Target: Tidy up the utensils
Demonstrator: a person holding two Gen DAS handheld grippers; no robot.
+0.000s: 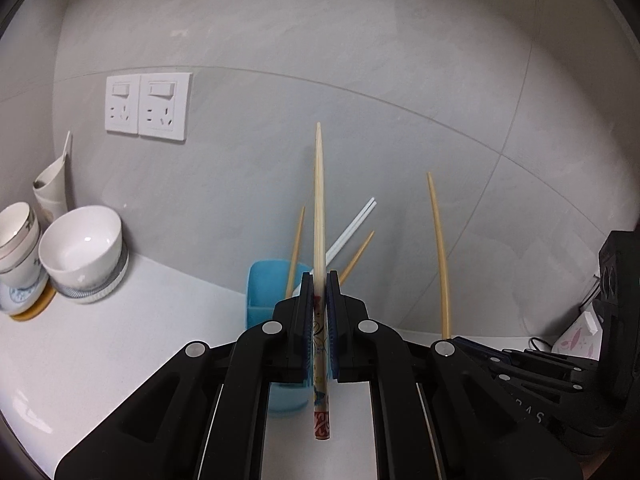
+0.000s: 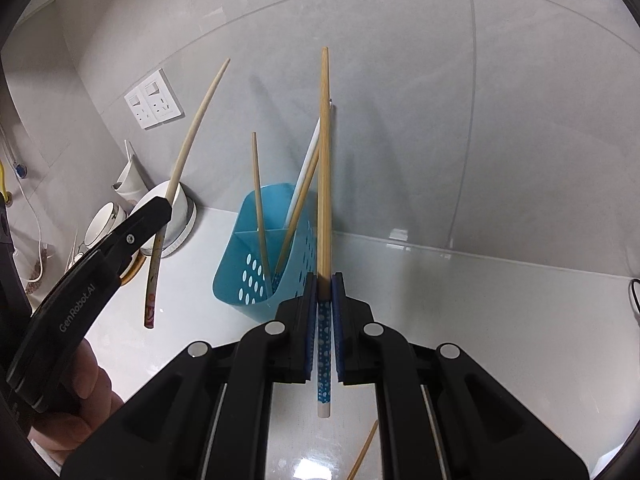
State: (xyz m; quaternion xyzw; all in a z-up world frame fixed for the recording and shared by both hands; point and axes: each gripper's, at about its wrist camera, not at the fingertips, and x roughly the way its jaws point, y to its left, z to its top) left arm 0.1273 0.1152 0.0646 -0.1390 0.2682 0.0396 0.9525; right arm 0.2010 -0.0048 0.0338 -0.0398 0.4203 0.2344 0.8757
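Far left on the white desk (image 1: 120,344): stacked cups and saucers (image 1: 18,248), then a white bowl (image 1: 82,246) on a ribbed coaster, with a double wall socket (image 1: 146,106) on the grey tiles above. Near the middle, close to the wall, a blue perforated utensil holder (image 2: 256,248), divided into compartments, holding two bamboo chopsticks (image 2: 258,200) and a white pair (image 2: 306,164), all leaning tips-up. Left gripper (image 1: 319,280) held above the desk just in front of the holder, jaws closed tight on a pale chopstick with a red-patterned handle (image 1: 319,200), pinched near the decorated end, thin tip pointing up toward the wall, handle end hanging free below the jaws. To the right, right gripper (image 2: 324,280) likewise clamped shut, gripping a bamboo chopstick with a blue dotted handle (image 2: 325,160) where wood meets pattern, shaft rising upright just beside the holder's right edge, white end cap protruding below the jaws. Lower right in the right wrist view, one loose bamboo chopstick (image 2: 364,450) lying on the glossy desk, partly hidden behind the gripper body. At the far right edge, a black cable.
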